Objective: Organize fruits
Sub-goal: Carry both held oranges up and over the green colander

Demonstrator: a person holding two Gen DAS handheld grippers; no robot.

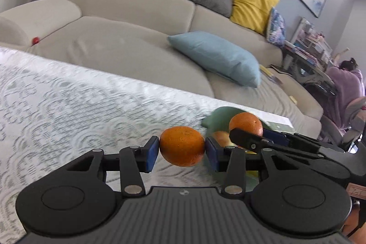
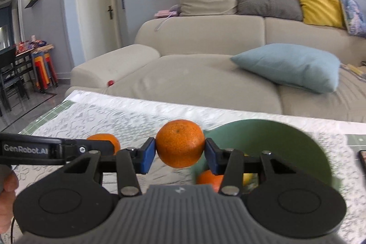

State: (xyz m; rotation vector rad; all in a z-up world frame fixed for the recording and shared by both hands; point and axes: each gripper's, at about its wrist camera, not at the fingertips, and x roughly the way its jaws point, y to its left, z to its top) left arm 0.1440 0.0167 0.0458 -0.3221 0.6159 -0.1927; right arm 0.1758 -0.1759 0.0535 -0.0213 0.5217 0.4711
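Each gripper clamps a tangerine above the lace-covered table: left gripper holds one tangerine, right gripper another tangerine. Green bowl, holding fruit, sits just beside; beige sofa beyond.

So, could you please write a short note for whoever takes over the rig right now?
Left gripper: jaws shut on an orange, held above the tablecloth.
Right gripper: jaws shut on a second orange, held beside the green bowl.
Bowl: on the table in front of the sofa, already holding at least one orange fruit and something yellow.
Done: both oranges picked up.
Left: presumably put both into the bowl. No other loose fruit is visible on the cloth.
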